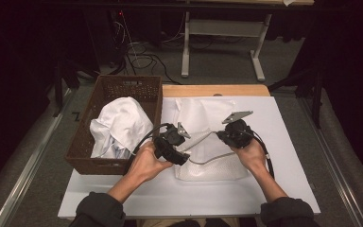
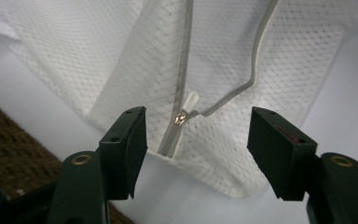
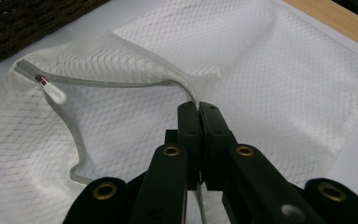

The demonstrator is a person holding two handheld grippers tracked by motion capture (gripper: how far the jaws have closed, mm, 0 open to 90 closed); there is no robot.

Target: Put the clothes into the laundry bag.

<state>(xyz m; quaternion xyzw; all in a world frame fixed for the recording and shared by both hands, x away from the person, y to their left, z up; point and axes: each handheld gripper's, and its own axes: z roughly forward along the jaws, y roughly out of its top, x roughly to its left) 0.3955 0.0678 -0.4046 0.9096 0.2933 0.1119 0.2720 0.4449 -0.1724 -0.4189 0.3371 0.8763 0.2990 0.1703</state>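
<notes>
A white tabletop carries a brown wicker basket at its left, with crumpled white clothing heaped inside, and beside the basket a white mesh laundry bag lying flat between the two hands. The bag's mouth gapes: its grey zipper is parted along most of its run, with the pale pull tab sitting near one corner, so opening the bag looks largely done, while the clothing in the basket has not gone in and loading appears to be what remains. The bag is thin, netted and limp, and seems empty. The right tongs are pinched shut on the zipper's edge, lifting it. The left tongs stand apart with nothing between the pads, hanging just over the pull tab.
</notes>
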